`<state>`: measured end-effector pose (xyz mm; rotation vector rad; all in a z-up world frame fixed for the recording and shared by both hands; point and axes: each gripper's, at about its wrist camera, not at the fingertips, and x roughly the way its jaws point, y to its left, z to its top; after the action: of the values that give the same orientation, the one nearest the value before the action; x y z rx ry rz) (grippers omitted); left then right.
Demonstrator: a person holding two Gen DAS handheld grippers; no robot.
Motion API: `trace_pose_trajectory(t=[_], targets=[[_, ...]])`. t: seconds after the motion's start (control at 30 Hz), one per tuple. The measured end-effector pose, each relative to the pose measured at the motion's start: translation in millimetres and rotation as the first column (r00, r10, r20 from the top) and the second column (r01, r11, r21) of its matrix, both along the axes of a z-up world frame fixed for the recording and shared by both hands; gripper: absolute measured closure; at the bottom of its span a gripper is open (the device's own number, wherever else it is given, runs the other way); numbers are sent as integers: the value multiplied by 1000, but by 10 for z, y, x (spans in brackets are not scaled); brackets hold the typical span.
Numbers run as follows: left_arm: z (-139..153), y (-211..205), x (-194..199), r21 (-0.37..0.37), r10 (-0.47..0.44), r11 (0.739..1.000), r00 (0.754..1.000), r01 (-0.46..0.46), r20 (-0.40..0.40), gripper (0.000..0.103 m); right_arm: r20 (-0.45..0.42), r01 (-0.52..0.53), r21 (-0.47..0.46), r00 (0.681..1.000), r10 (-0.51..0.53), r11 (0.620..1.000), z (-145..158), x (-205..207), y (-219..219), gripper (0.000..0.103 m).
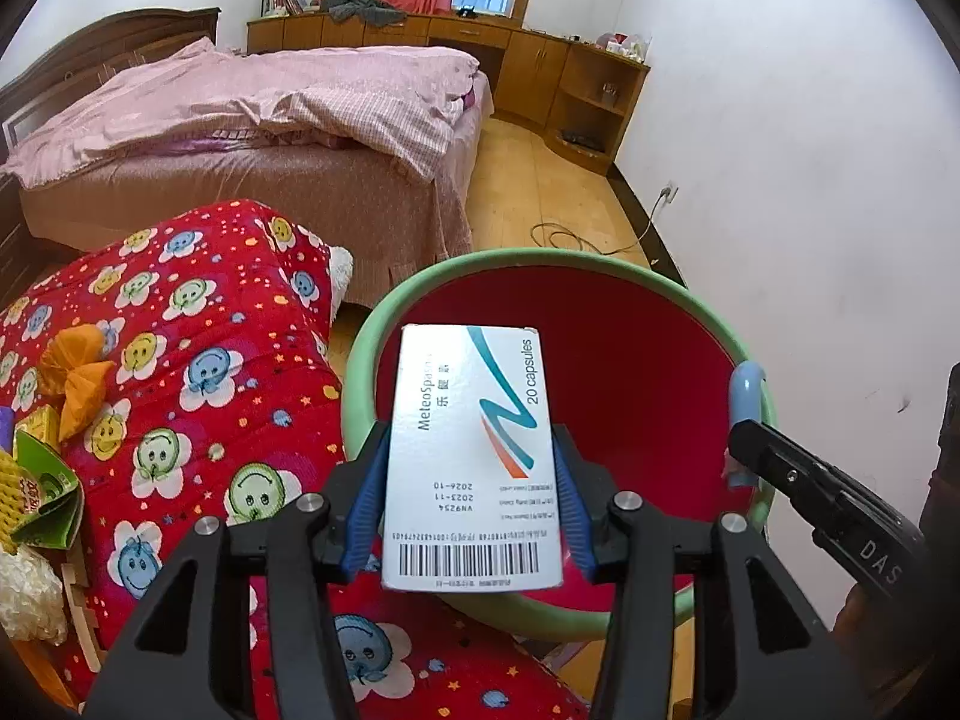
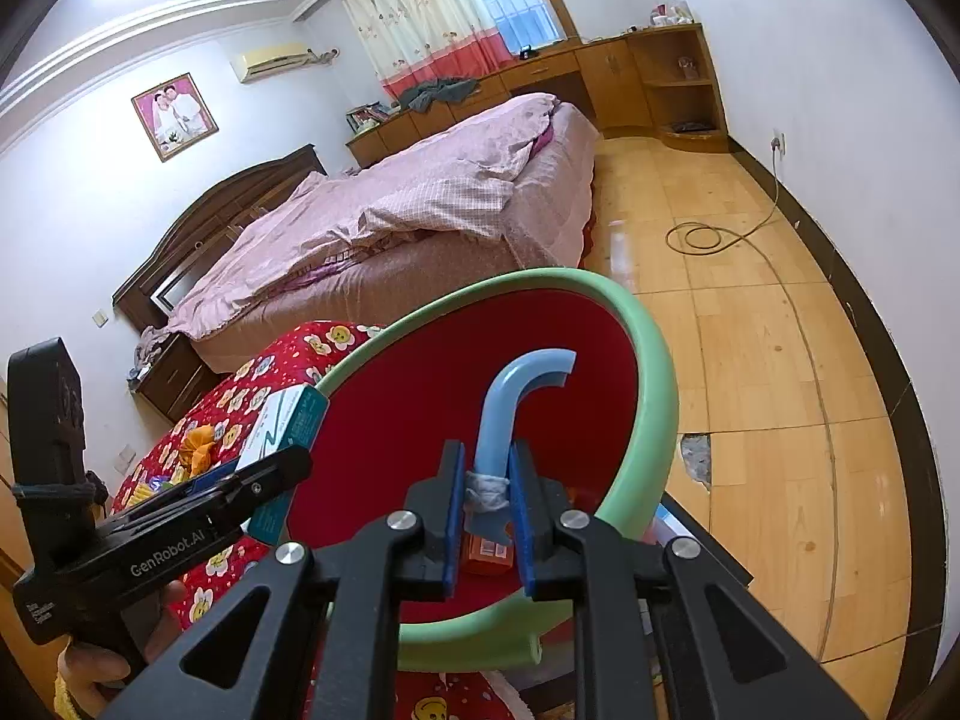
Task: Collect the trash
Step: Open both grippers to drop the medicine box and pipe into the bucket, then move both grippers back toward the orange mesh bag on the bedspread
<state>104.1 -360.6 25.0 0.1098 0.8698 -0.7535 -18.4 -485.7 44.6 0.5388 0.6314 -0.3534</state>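
- Clamped in the left gripper (image 1: 471, 468), a white capsule box (image 1: 474, 456) is hanging over the red basin (image 1: 630, 348).
- Right gripper (image 2: 487, 498) jaws are pinching a blue hooked tube (image 2: 510, 408) above it.
- Releasing both is likely coming next.

You see a smooth card medicine box (image 1: 474, 456), a glossy plastic basin (image 1: 660, 300) with a matt green rim, a soft printed cloth quilt (image 1: 198, 360), and shiny wood flooring (image 2: 750, 330).

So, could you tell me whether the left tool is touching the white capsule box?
Touching: the left wrist view shows the left tool with its blue pads pressed against both sides of the capsule box.
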Motion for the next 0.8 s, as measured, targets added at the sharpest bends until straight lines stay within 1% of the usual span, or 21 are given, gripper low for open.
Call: trace_pose_trajectory(t=[0.13,0.3,0.47,0.57,0.63,0.8], targets=[[22,-3,5,-7,2,1000,1000,-2,14,46,3,4,0,1000,-4,1000,1,-10,-19,73],[63,47,1,-25,3,1000,1000,-3,-2,46,15,6,0,1000,-6,1000,40,-40,-2,67],[157,175,-27,-52,11,999,1000,-12,-17,46,26,6,-11,1000,-5,1000,114,-88,74,66],[232,273,-71,-59,18,998,1000,-18,-9,46,37,4,-15,999,-4,1000,182,-114,144,61],[287,368,-106,-70,22,997,1000,-23,-11,46,43,3,-17,999,-2,1000,215,-125,196,55],[398,612,-167,-99,41,994,999,-42,-17,46,58,-9,-24,998,10,1000,302,-163,361,49]])
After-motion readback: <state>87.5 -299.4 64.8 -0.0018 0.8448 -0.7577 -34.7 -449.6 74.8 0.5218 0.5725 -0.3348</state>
